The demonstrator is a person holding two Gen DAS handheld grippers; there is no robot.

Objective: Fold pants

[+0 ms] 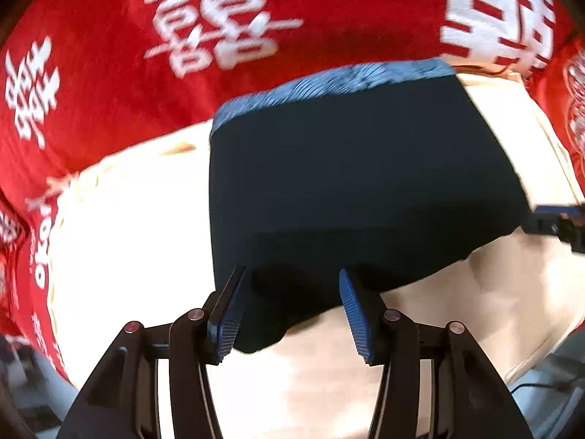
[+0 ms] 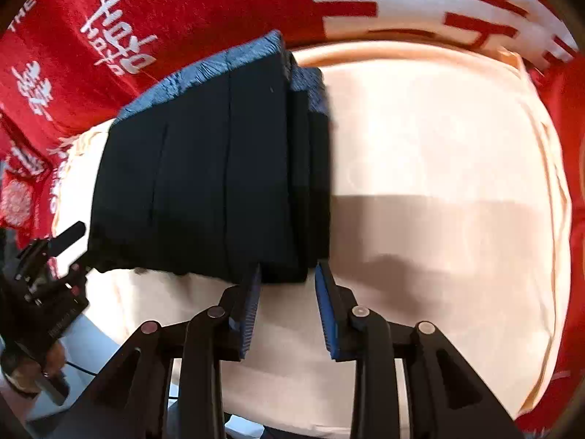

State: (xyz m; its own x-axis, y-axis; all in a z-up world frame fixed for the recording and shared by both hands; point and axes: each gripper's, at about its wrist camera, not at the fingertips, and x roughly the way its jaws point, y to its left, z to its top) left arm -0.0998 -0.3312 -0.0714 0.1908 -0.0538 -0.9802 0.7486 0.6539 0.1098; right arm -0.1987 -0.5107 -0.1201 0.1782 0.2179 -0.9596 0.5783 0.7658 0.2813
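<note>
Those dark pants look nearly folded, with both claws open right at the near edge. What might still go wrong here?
The pants lie in stacked layers, visible at their right side in the right wrist view. If the right gripper closes there, it may catch only some layers and pull the stack apart.

The left gripper straddles a loose near corner; lifting it alone could unroll the fold.

Either one might also pinch the cream cloth underneath and drag it along.

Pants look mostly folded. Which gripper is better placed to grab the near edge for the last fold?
Probably the left gripper: its open fingers straddle the near corner of the pants. The right gripper is open just short of the stacked edge.
</note>
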